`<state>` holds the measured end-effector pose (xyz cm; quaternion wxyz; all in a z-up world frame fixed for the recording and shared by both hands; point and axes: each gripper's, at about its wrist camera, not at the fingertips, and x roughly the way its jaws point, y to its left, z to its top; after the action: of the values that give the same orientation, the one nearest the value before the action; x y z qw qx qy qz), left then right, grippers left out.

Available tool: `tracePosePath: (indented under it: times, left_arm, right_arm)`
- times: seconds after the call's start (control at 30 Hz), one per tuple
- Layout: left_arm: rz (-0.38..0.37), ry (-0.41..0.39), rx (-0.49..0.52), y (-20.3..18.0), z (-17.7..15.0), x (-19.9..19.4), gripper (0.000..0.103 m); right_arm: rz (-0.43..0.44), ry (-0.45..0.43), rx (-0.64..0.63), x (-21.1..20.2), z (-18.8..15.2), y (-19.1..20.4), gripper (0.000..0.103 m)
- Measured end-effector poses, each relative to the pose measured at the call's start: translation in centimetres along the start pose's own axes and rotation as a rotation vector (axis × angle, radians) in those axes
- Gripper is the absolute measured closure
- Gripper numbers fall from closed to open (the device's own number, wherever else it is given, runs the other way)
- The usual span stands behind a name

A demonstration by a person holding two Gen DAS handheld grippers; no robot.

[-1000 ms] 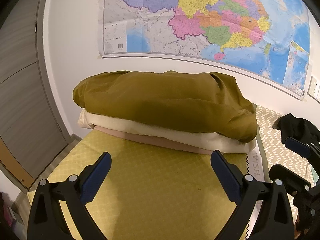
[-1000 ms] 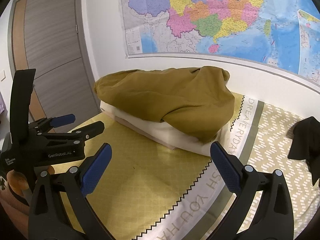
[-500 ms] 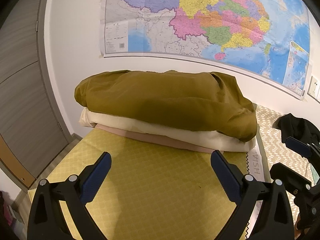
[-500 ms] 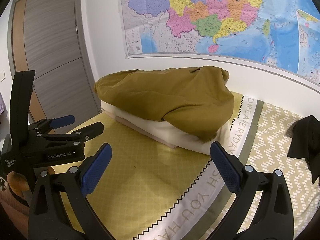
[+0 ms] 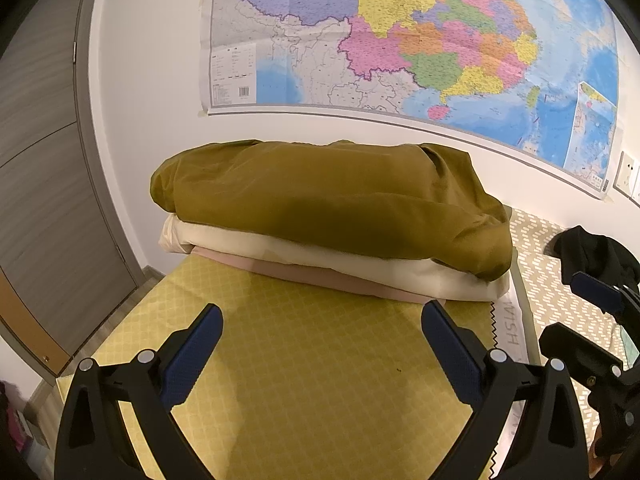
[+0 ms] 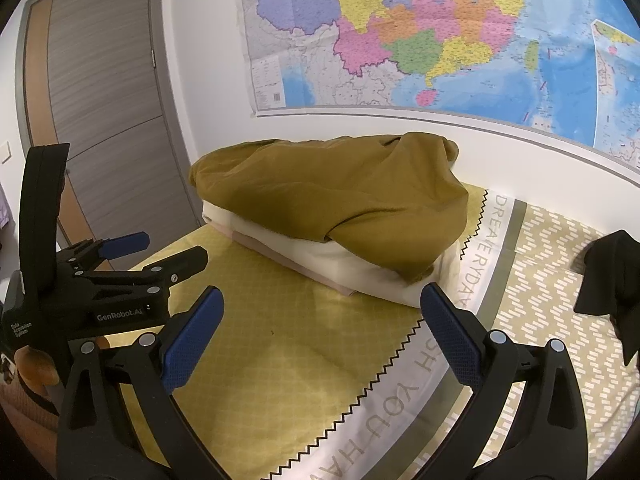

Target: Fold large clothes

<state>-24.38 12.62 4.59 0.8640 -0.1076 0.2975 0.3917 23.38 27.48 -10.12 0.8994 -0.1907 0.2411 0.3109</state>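
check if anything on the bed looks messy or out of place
The black garment lies crumpled at the right side of the bed cover, apart from the folded stack. In the stack, the olive top layer bulges and droops over the cream layer instead of lying flat. Nothing looks spilled or damaged.

Camera placement: both wrist views are facing the wall map across the bed.

Your left wrist view is looking squarely at the folded stack (image 5: 328,224); your right wrist view is looking from further right, angled leftward, catching the left gripper (image 6: 156,250). Both are sharing stack, bedspread (image 6: 288,360) and map (image 5: 400,40).
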Motion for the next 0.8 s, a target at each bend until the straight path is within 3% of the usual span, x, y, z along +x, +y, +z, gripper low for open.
tracePosePath:
  times: [0.8]
  left_arm:
    - [-0.006, 0.005, -0.005, 0.05, -0.35, -0.45, 0.007]
  right_arm:
    - [0.0, -0.001, 0.001, -0.01, -0.26, 0.24, 0.006]
